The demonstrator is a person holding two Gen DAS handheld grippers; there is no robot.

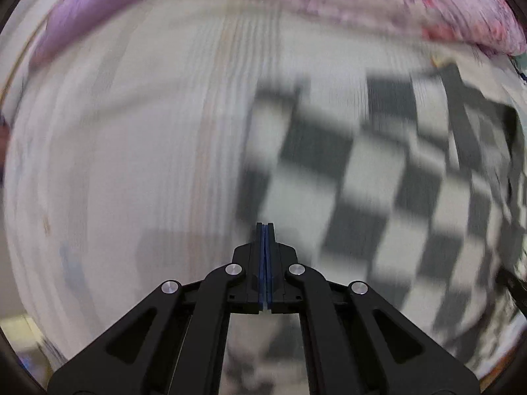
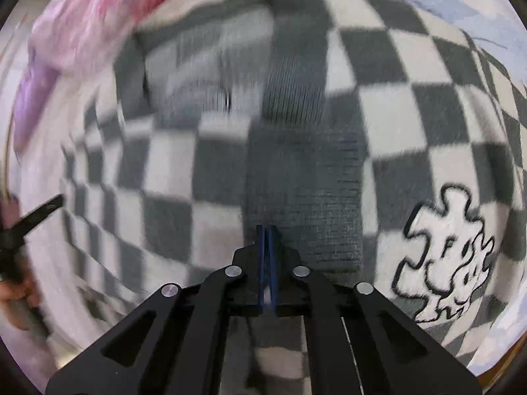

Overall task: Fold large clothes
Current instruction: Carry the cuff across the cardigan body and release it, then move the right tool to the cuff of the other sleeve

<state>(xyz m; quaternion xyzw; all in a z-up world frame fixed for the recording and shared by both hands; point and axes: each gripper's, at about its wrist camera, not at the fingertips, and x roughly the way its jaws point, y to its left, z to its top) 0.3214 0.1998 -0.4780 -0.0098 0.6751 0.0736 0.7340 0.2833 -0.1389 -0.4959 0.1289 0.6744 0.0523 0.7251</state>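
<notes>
A black-and-white checkered sweater [image 2: 388, 121] lies spread on the bed, with a grey ribbed band [image 2: 306, 197] down its middle and a puzzle-piece patch [image 2: 451, 256] at the right. My right gripper [image 2: 266, 228] is shut just above the ribbed band; I see no cloth drawn up between its blue pads. In the left wrist view the sweater [image 1: 378, 181] fills the right half, blurred by motion. My left gripper [image 1: 265, 225] is shut with nothing in it, at the sweater's left edge over the white sheet [image 1: 131, 164].
A pink and purple floral quilt [image 1: 362, 3] is bunched along the far side of the bed, and also shows as the quilt [image 2: 82, 33] at upper left. A person's hand [image 2: 16, 296] holding a black tool shows at the left edge.
</notes>
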